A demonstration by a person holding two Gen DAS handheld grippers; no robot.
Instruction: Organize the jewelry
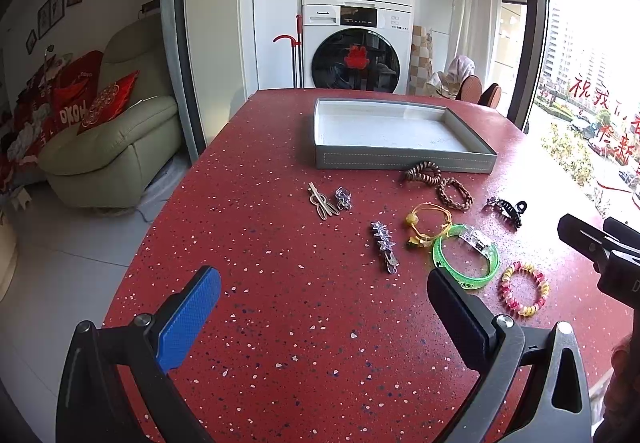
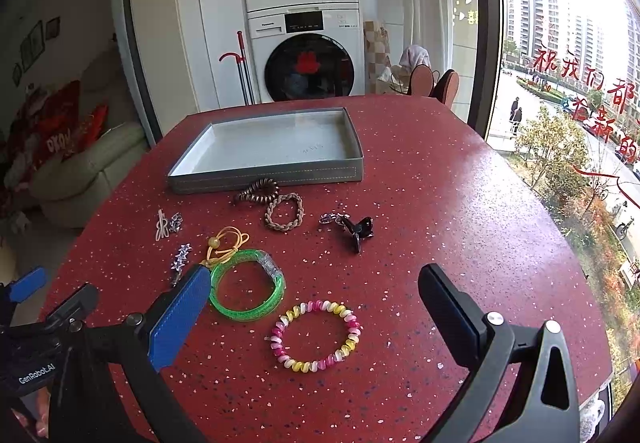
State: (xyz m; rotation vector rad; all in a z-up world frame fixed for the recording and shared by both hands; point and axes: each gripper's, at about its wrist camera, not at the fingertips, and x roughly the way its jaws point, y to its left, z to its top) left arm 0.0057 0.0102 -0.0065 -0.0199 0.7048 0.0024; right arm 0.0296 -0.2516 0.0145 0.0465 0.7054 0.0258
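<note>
- right gripper [image 2: 316,291] spread wide, holding nothing; blue pad at lower left of its view, black pad at lower right.
- pink-yellow-white spiral bracelet [image 2: 315,335] lies flat on the red speckled table [image 2: 440,203] in the lower centre of the right view, between the two pads and just ahead of them. it is a closed ring, so no long axis to line up with; my read is that one finger goes inside the ring and one outside.
- left gripper [image 1: 324,295] also wide open and empty; bare table between its pads. the same bracelet sits at its lower right edge, outside the black pad, so the right gripper is the nearer one.
- green translucent bangle [image 2: 248,285] just up-left of the spiral bracelet, close to the right gripper's blue pad; likely to be nudged if the closing goes wide.
- yellow cord bracelet [image 2: 226,241] touches the bangle's far rim; star hair clip [image 1: 384,245] to its left.
- further up the frame: brown braided bracelet [image 2: 285,212], dark coil hair tie [image 2: 258,190] against the tray wall, black claw clip [image 2: 358,229], small silver clips [image 1: 330,199].
- grey tray [image 2: 264,175] in the upper middle of the frame, nothing in it; all pieces lie outside, so sorting seems not begun.
- path to the tray crosses the other jewelry: lift clear first.
</note>
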